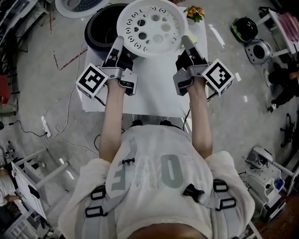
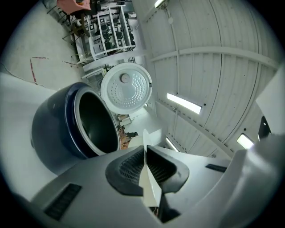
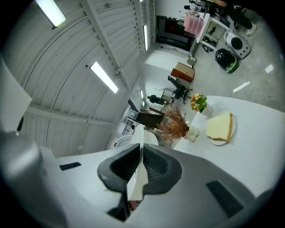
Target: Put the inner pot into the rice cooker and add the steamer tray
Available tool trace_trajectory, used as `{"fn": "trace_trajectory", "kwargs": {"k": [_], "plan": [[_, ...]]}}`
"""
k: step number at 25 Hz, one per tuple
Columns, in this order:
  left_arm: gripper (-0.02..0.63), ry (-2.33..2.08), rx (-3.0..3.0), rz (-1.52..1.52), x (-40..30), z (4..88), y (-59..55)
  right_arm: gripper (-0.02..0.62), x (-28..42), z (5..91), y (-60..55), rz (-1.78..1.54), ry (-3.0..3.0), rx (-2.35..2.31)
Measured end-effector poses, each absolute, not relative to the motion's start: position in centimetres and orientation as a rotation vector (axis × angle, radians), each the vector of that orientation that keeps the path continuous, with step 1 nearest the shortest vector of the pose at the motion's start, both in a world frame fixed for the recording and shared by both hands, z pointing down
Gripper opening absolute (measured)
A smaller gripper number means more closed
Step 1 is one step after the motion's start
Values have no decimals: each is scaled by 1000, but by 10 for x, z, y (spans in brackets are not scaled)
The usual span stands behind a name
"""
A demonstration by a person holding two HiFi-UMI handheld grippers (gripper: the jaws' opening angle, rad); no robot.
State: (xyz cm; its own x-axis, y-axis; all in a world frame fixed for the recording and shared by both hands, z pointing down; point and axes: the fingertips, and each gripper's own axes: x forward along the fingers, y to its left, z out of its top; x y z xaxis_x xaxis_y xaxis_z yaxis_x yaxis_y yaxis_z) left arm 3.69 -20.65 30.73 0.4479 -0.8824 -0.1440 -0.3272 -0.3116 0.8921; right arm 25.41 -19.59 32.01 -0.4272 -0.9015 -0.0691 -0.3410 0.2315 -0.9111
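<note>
White table fills the centre of the head view, with grey floor, cables and equipment around it. A person stands at its near edge, arms stretched forward, a gripper in each hand.

Both grippers hold the round white steamer tray, which has many holes and sits at the top centre of the frame, above the far part of the table. The left gripper grips the tray's lower left rim. The right gripper grips its lower right rim. In each gripper view the jaws are closed together, the dark ribbed pads pressing on a thin white edge of the tray that stands upright between them.

A dark blue rice cooker stands at the upper left, partly hidden by the tray. Its white lid is swung open at the top edge. In the left gripper view the cooker's mouth faces the camera, and the inner pot, dark inside with a pale rim, sits in it.

Small flowers stand on the table's upper right corner. The right gripper view also shows a plate of pale food and a dried plant near them.
</note>
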Motion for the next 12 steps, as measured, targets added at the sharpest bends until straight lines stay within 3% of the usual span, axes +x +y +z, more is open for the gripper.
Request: {"fn": "trace_trajectory", "kwargs": {"k": [12], "plan": [[34, -1222, 1775, -862, -100, 288, -252, 28, 115, 298, -270, -1233, 2028, -1084]]}}
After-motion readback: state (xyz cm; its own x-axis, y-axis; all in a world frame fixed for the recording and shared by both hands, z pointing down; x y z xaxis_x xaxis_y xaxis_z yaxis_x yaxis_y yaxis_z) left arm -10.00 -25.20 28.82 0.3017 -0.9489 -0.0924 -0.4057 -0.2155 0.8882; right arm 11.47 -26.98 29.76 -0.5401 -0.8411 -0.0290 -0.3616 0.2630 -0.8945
